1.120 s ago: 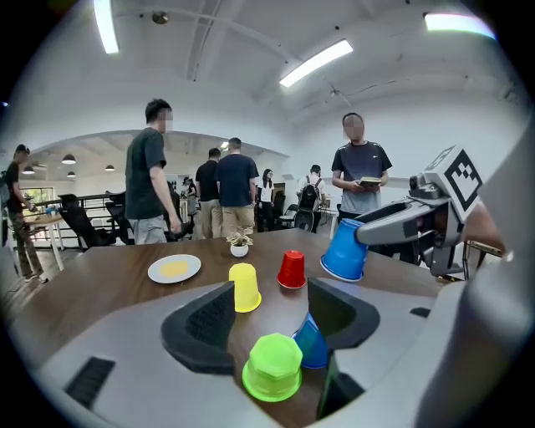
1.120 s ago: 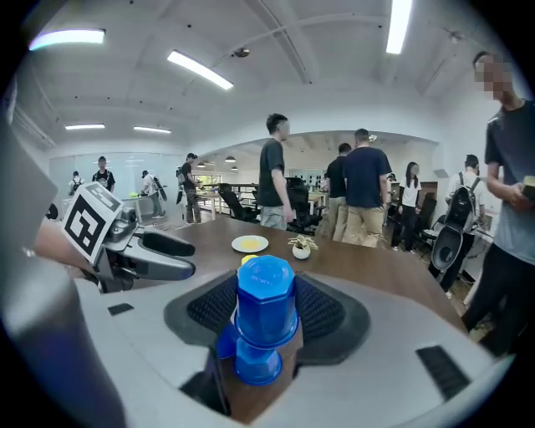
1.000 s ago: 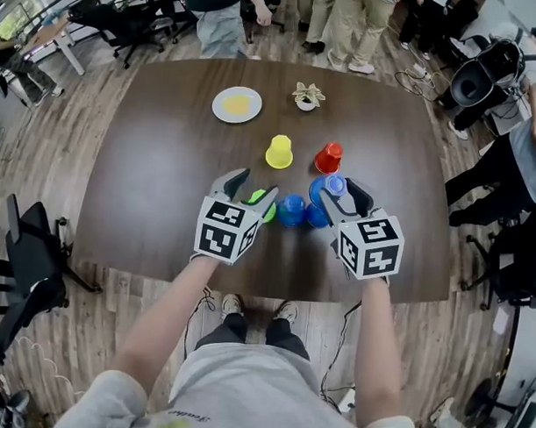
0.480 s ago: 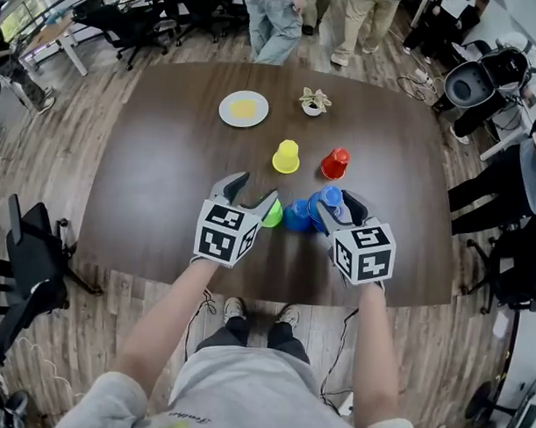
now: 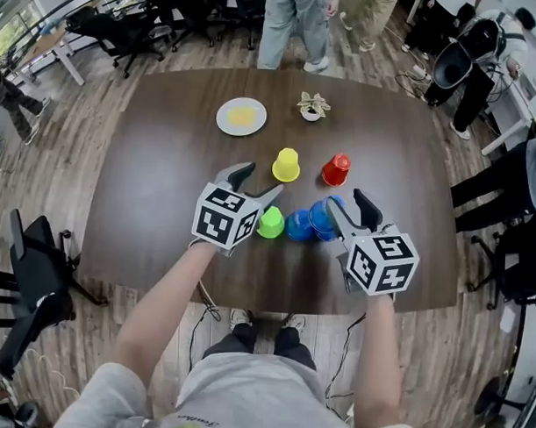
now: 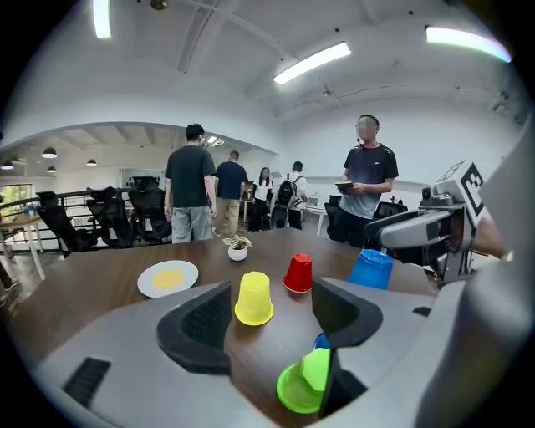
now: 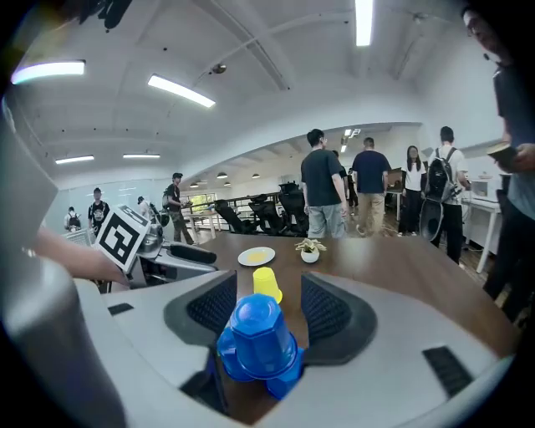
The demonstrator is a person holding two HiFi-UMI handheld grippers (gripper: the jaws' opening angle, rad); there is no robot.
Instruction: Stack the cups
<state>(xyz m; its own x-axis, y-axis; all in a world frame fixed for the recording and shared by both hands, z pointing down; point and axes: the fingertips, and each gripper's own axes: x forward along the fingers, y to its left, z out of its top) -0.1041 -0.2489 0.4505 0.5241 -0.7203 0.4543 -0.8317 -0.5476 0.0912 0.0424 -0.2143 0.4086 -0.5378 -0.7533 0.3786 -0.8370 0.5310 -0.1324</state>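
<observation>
**Cups not yet stacked, one blue cup in the right gripper**

A large dark brown wooden table (image 5: 146,178) with rounded corners carries everything.

At its near edge a person holds two grippers. The left gripper (image 5: 259,182) has its jaws wide apart, and they have just been opening further. They press on nothing. The right gripper (image 5: 347,207) also has its jaws wide, but a blue plastic cup (image 5: 321,218) fills the gap between the pads and is held there, with its closed bottom toward the gripper's camera.

A white round plate (image 5: 241,116) with a yellow patch in the middle lies at the far side of the table.

A second blue cup (image 5: 298,226) is just beside the held one; I cannot tell if they touch. A green plastic cup (image 5: 270,223) lies on its side at the tip of the left gripper's inner jaw, free of the pads. A yellow plastic cup (image 5: 286,165) and a red plastic cup (image 5: 335,170) stand upside down further away, apart from each other.

A small plant in a white pot (image 5: 312,106) stands near the plate.
</observation>
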